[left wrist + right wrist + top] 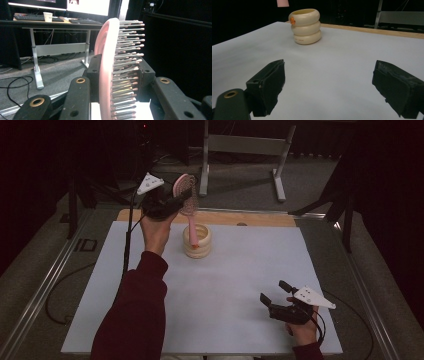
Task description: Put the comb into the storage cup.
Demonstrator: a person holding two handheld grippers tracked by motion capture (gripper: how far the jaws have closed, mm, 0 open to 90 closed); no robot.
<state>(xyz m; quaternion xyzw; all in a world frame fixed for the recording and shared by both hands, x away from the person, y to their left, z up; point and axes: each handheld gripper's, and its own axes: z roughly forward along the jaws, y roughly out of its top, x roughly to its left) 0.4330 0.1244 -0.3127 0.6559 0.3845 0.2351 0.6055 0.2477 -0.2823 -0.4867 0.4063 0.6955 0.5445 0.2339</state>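
Holding pink hairbrush by its head in clamped jaws of left gripper, handle tip w/in ribbed cream holder at table rear; right gripper jaws open, idle; risk: tilted handle catches rim, tipping holder

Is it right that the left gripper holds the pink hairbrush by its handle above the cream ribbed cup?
Not quite. The left gripper clamps the pink hairbrush by its bristled head, as the left gripper view shows; the handle hangs free, pointing down toward the cream ribbed cup. The rest is right.
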